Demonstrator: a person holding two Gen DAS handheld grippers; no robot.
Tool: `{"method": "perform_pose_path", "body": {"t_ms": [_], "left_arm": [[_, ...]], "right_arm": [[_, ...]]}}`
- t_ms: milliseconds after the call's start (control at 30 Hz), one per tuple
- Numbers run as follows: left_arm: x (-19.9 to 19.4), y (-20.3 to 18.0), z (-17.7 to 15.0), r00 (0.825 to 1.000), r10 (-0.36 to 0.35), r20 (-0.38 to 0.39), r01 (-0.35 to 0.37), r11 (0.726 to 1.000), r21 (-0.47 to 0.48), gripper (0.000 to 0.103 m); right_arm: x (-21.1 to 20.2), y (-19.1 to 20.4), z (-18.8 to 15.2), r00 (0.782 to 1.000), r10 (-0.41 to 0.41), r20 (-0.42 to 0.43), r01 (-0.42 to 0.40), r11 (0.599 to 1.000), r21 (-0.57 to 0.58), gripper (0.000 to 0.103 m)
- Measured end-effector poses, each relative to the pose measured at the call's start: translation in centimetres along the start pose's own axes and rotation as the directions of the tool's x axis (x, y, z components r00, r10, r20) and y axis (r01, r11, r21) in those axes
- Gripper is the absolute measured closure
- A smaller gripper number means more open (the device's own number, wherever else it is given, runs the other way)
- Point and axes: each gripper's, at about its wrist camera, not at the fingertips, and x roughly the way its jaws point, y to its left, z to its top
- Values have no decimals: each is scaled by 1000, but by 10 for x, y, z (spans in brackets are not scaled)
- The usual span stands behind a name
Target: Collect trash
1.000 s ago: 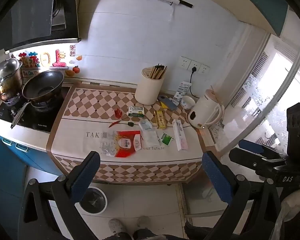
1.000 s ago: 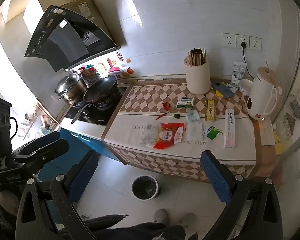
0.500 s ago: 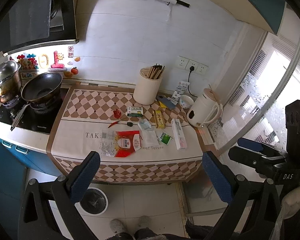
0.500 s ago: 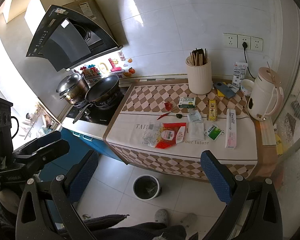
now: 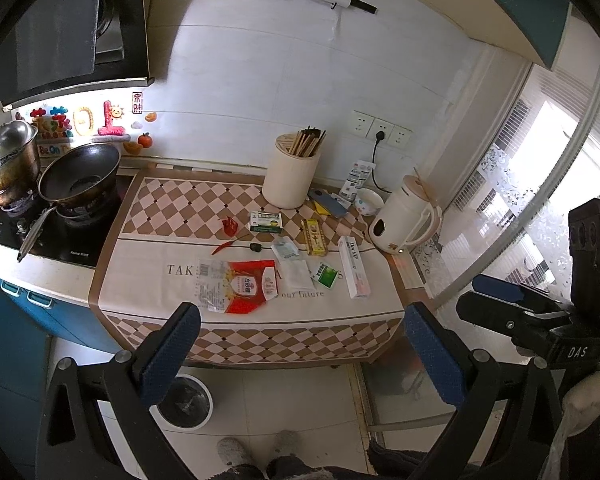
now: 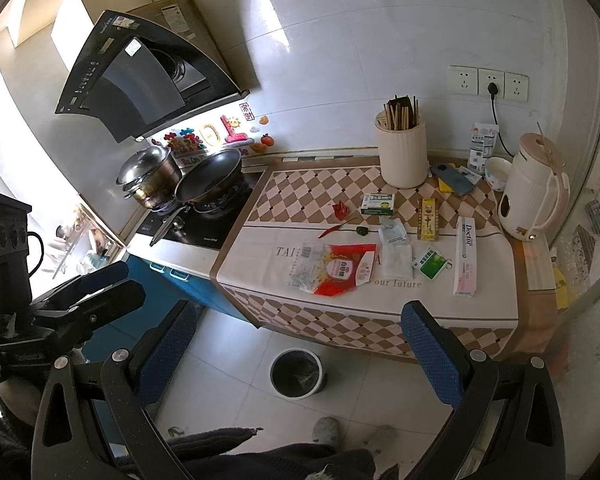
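Both the left gripper (image 5: 300, 344) and right gripper (image 6: 296, 340) are held back from the counter (image 6: 380, 320) w/ jaws wide apart and nothing between them. The trash, i.e. the red wrapper (image 6: 340, 268), white sachet (image 6: 396, 258), green packet (image 6: 430, 264) etc., is left lying on the cloth, w/ the bin (image 6: 298, 372) on the floor just below the counter's front edge. The thin flat wrappers could be missed or slid off the edge by a shallow pinch (fisheye depth is hard to judge), and the kettle (image 6: 534, 200) could be knocked if reached past.

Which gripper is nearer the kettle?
Right, though only by a little. The kettle sits at the counter's right end; the right gripper hangs out that side, the left gripper further left. Both are well back, open.
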Motion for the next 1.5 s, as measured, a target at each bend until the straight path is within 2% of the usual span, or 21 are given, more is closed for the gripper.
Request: {"method": "perform_pose_path", "body": {"t_ms": [900, 933, 1500], "left_arm": [[1, -11, 7, 1000, -7, 3, 7, 1000, -1, 0], [-3, 2, 2, 1000, -10, 5, 10, 1000, 1, 0], [-3, 1, 2, 1000, -13, 5, 13, 1000, 0, 0]], "right_arm": [[-2, -4, 8, 1000, 8, -1, -8, 1000, -3, 0], [-3, -4, 8, 1000, 7, 0, -7, 1000, -4, 0], [0, -2, 9, 1000, 6, -2, -6, 1000, -6, 0]]}}
